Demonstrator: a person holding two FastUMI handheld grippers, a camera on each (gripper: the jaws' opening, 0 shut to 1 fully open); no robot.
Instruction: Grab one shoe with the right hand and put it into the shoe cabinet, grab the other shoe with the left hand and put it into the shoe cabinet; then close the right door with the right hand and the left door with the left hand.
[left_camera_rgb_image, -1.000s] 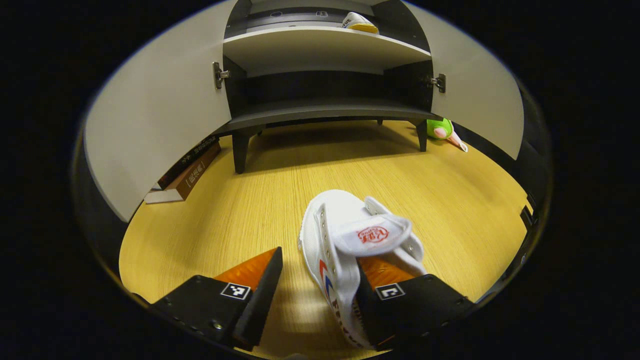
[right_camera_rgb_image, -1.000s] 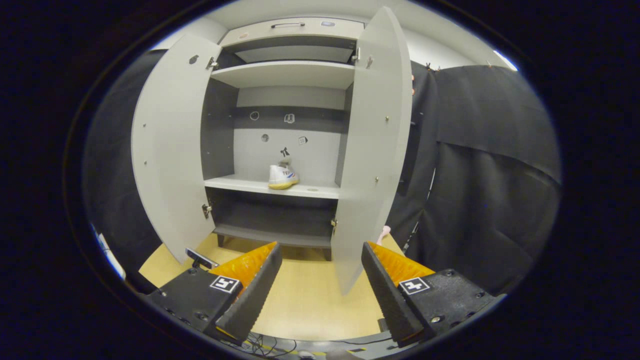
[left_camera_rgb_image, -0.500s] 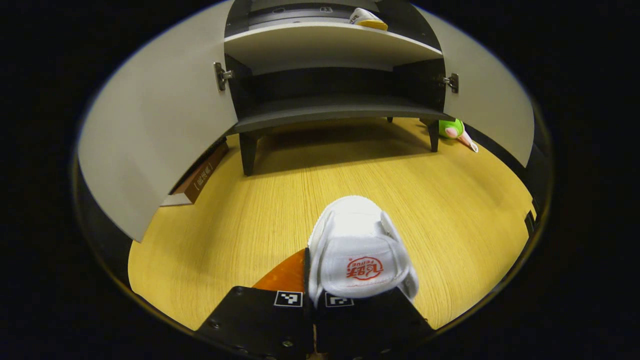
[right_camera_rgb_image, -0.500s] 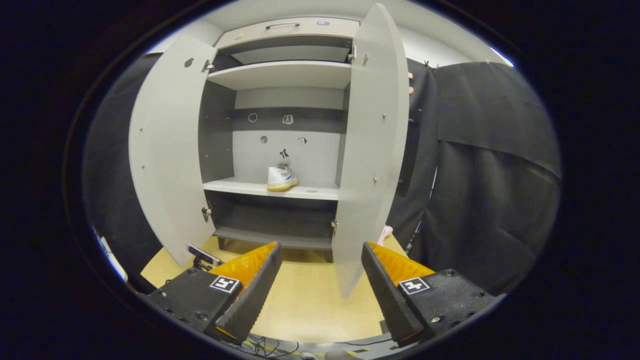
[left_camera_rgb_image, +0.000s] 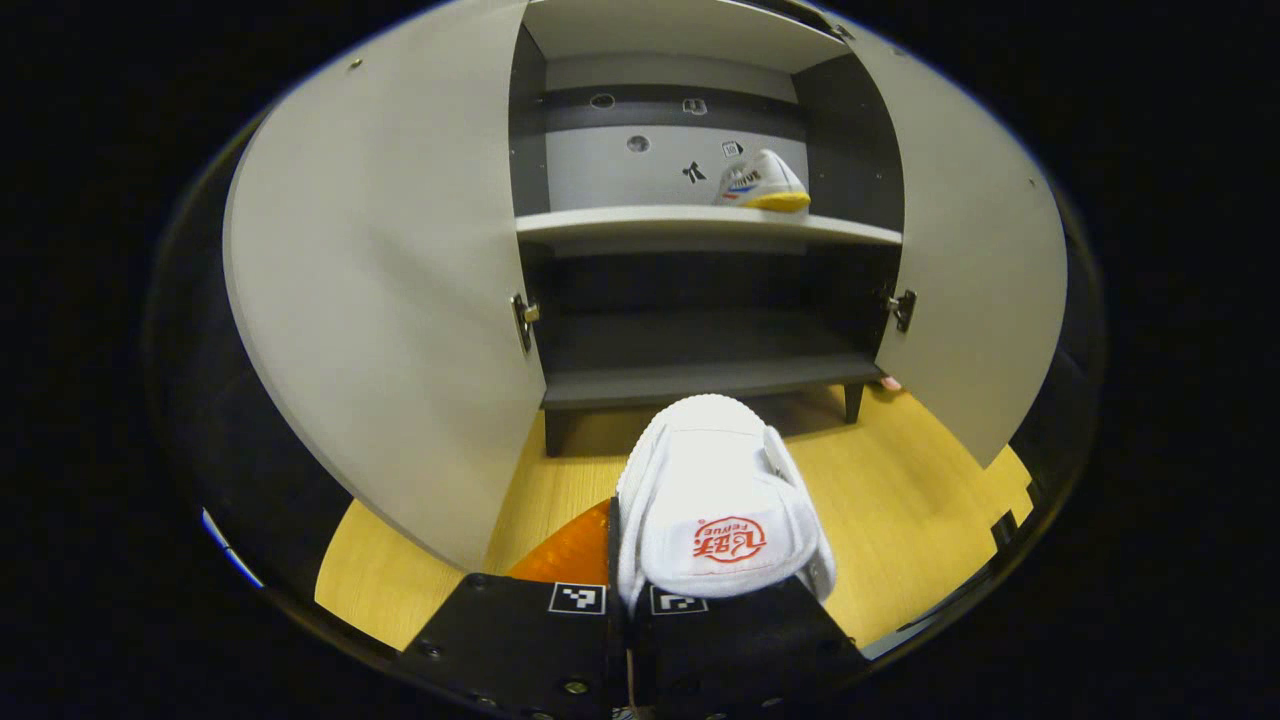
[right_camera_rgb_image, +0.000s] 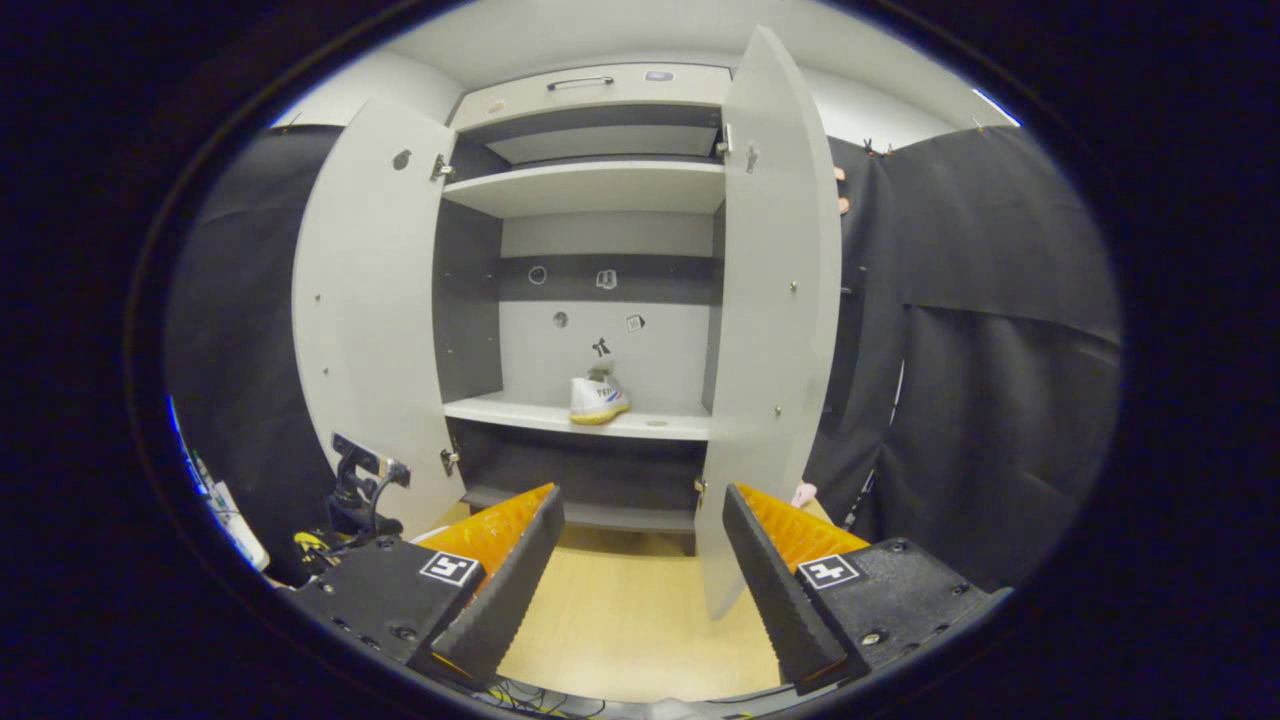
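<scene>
Left gripper (left_camera_rgb_image: 628, 600), fingers pinched together on one white shoe (left_camera_rgb_image: 715, 500), held in front of the shoe cabinet (left_camera_rgb_image: 700, 225) and above the wooden floor (left_camera_rgb_image: 900, 520); its heel is hidden behind the fingers. Right gripper (right_camera_rgb_image: 640, 560), fingers spread with nothing between them, facing the cabinet from farther back. A second shoe (left_camera_rgb_image: 762, 185) rests on the cabinet's middle shelf (left_camera_rgb_image: 640, 222). Two doors, left door (left_camera_rgb_image: 390, 300) and right door (left_camera_rgb_image: 975, 270), stand open; small marks on the cabinet's back panel are illegible.
</scene>
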